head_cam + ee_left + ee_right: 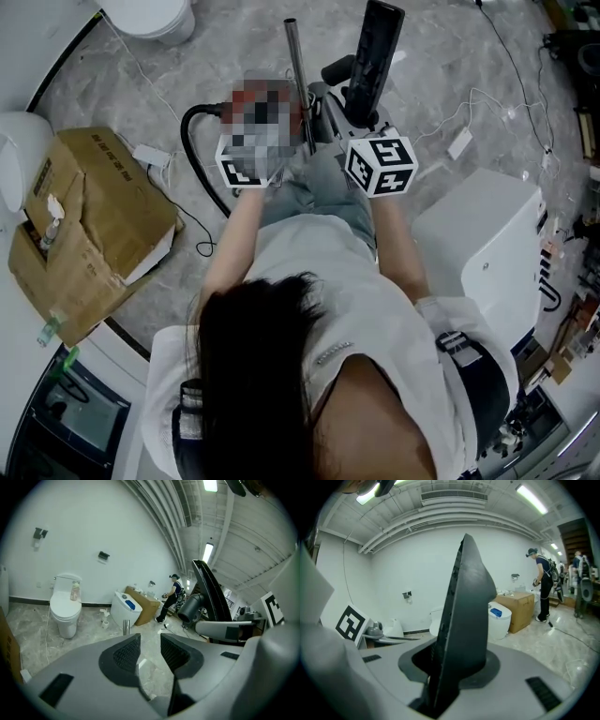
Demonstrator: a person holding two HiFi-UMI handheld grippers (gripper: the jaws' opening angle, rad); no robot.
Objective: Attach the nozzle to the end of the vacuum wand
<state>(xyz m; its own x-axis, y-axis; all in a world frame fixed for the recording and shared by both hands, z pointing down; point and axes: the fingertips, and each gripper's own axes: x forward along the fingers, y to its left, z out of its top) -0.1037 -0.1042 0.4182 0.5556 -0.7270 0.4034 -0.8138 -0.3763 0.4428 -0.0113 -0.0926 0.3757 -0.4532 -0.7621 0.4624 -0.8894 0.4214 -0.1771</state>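
Right gripper [451, 665] is clamped on the black nozzle [466, 597], my left gripper [150, 651] is open and empty near the wand [298, 75], so I judge the joining not yet done.

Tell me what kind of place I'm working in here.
Probably a large workshop or test hall fitted out with bathroom fixtures, not a real bathroom. A toilet stands by the wall, and a second toilet sits out on the floor beside a cardboard box. Bare ceiling pipes and a strip light run overhead.

Nozzle [378, 47] right of wand [298, 75]
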